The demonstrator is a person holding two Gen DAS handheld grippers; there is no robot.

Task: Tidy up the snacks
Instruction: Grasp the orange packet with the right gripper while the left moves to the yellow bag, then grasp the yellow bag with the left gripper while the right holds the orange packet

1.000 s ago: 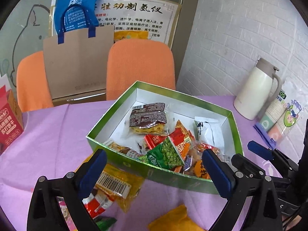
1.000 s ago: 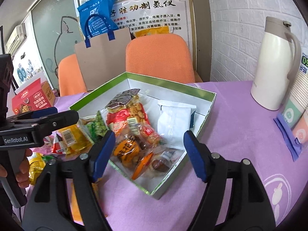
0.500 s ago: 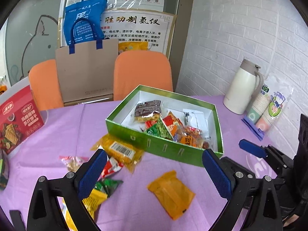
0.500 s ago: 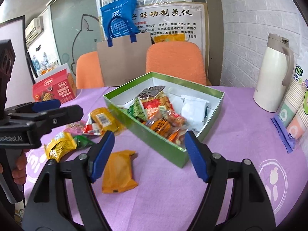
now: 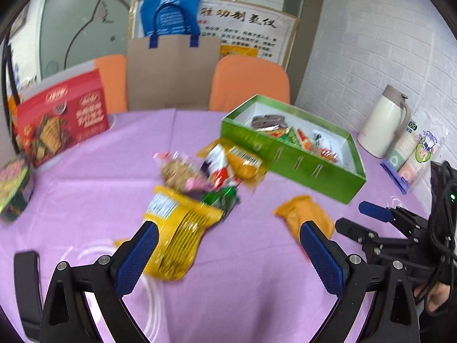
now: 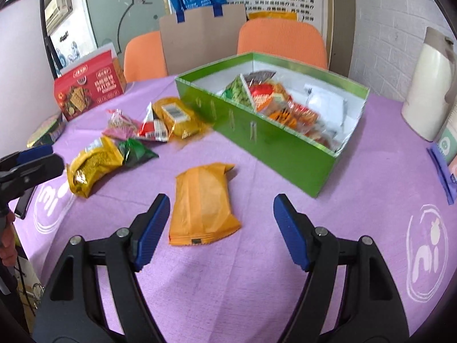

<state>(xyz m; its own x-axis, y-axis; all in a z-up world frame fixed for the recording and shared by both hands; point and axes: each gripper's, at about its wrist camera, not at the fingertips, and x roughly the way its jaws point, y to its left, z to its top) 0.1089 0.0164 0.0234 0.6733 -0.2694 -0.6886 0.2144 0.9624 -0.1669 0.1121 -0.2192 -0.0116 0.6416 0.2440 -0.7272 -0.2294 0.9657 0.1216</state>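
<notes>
On the purple table (image 6: 257, 271), both claws gape empty: right claw (image 6: 220, 228) over orange packet (image 6: 201, 200), left claw (image 5: 225, 253) by yellow bag (image 5: 180, 234); green box (image 6: 274, 143) holds snacks

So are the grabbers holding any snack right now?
No. The left gripper and right gripper are both open and empty; the orange packet lies loose on the table.

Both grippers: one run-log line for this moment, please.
left gripper: open, empty | right gripper: open, over orange packet | green box: part filled | loose snacks remain
</notes>
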